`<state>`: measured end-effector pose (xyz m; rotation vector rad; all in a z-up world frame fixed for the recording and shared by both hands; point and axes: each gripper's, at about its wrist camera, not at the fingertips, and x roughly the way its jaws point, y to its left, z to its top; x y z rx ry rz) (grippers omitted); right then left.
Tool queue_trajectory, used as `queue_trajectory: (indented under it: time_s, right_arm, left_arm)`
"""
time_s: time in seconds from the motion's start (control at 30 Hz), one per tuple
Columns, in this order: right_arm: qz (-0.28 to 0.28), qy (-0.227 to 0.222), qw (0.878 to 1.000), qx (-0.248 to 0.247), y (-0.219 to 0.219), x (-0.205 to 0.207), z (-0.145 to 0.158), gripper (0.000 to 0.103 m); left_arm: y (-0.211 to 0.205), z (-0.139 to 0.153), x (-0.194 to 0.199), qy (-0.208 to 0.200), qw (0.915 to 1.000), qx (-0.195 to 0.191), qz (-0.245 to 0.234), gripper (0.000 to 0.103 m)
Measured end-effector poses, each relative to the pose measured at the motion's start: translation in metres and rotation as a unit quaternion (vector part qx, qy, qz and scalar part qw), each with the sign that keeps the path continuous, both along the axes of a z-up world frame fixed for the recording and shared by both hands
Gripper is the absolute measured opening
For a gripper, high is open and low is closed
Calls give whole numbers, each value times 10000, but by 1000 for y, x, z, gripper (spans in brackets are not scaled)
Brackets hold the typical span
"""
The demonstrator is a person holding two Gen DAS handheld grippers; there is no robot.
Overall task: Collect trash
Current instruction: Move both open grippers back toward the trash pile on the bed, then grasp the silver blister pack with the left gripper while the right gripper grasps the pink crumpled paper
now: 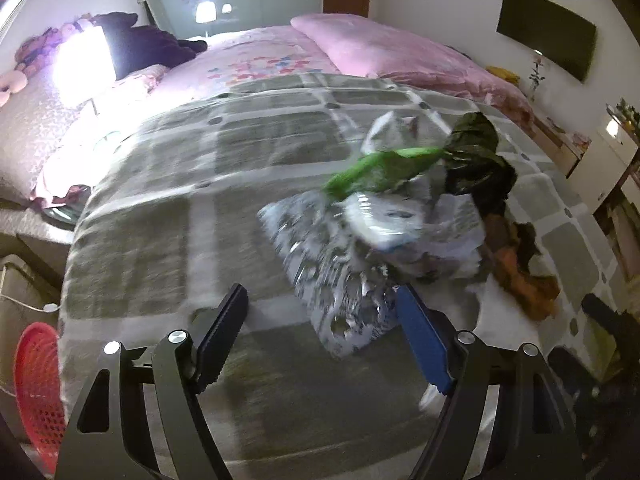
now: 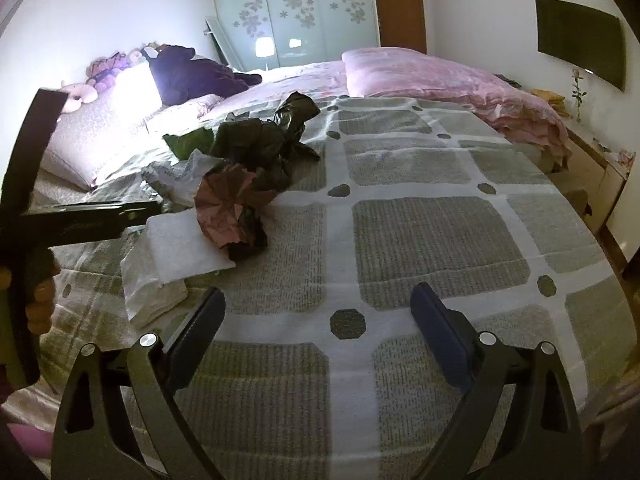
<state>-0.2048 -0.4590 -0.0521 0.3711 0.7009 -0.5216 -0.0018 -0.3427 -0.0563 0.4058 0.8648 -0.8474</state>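
No legible text, brand, number or sign anywhere in either view. Left wrist view: motion blur smears the silver wrapper (image 1: 336, 276) and the white packet (image 1: 384, 220) beside it; the packet shows bluish marks that may be print, unreadable. Right wrist view: crumpled white paper (image 2: 176, 176) near the left edge of the checked blanket (image 2: 432, 236) carries faint grey marks, too small to make out. The closet doors (image 2: 296, 16) show only flower decoration, no lettering.
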Motion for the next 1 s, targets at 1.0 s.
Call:
queue_trajectory:
  time_s: [1.0]
  right_arm:
    - [13,48,10000,-86,0,1,0,92]
  left_arm:
    - [-2,-1,-4,-397,9970,211,-631,54]
